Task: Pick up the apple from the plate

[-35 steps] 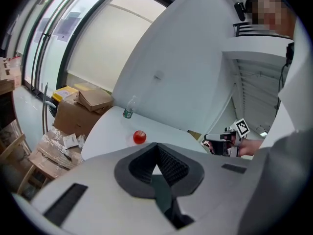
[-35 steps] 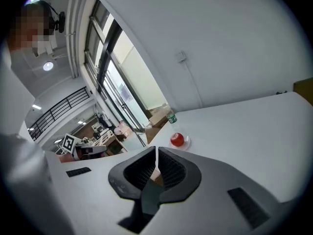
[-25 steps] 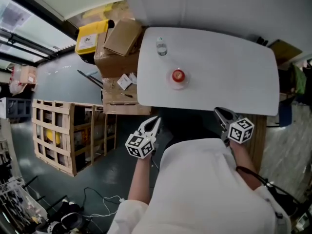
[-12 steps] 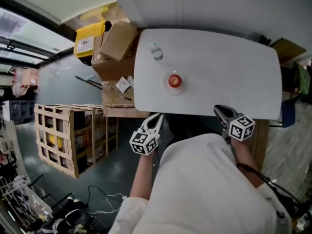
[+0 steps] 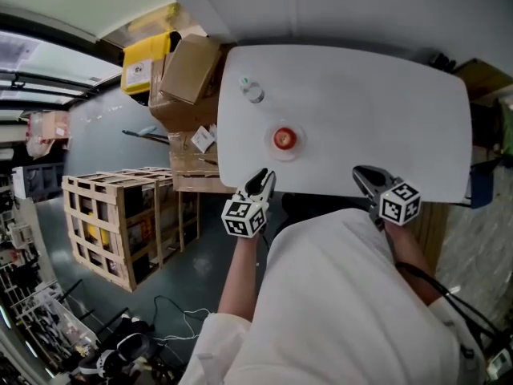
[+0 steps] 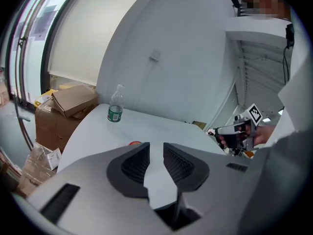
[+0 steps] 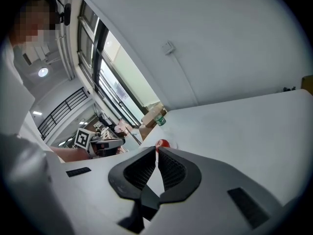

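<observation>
Logging white worktop (image 5: 377, 111). Left claw (image 5: 264, 179) at its near edge: just been opening, narrowly parted, nothing between. Right claw (image 5: 361, 173) also at near edge: closed, empty. Plate (image 5: 268, 149) in left half, apart from both claws; apple (image 5: 283, 139) sitting on it. Risk: reaching in with so narrow a gap would bump apple off plate or skid plate.

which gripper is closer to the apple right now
Left. The left gripper, jaws just opened and empty, is at the table's near edge just short of the apple; the right gripper is at that edge too, farther to the side.
</observation>
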Available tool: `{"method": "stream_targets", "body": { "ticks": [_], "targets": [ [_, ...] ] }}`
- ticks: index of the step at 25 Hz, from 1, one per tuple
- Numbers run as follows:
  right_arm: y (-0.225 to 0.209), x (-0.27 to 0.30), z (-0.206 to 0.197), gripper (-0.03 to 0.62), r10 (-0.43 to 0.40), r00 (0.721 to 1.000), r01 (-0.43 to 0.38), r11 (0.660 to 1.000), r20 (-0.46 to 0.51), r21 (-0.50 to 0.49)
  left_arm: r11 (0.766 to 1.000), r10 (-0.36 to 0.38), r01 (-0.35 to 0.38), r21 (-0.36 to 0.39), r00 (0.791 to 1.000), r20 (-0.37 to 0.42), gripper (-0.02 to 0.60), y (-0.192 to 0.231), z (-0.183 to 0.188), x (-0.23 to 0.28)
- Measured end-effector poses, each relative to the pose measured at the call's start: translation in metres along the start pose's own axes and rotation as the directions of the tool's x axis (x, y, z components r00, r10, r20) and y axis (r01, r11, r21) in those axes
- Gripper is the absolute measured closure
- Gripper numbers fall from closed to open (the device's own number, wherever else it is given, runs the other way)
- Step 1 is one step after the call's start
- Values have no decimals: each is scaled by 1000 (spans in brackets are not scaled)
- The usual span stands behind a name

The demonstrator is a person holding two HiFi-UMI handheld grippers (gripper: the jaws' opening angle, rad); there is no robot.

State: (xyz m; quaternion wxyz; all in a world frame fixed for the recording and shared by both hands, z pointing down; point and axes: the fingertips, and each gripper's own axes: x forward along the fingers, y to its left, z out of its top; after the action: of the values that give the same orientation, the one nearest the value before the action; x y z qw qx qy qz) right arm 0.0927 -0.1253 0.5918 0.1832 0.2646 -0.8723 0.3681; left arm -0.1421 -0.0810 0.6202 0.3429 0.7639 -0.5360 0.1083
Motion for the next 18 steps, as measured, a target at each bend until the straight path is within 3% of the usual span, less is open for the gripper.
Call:
{"method": "stream_targets", "body": {
  "ticks": [10, 18],
  "targets": [
    [-29, 9, 5, 556, 28, 998, -27, 999, -58, 22, 997, 68, -63, 51, 991, -118, 414, 25, -7, 75],
    [-45, 10, 3, 555, 37, 996, -32, 998, -81, 53, 992, 112, -92, 90, 962, -249, 301, 41, -30, 119]
  ]
}}
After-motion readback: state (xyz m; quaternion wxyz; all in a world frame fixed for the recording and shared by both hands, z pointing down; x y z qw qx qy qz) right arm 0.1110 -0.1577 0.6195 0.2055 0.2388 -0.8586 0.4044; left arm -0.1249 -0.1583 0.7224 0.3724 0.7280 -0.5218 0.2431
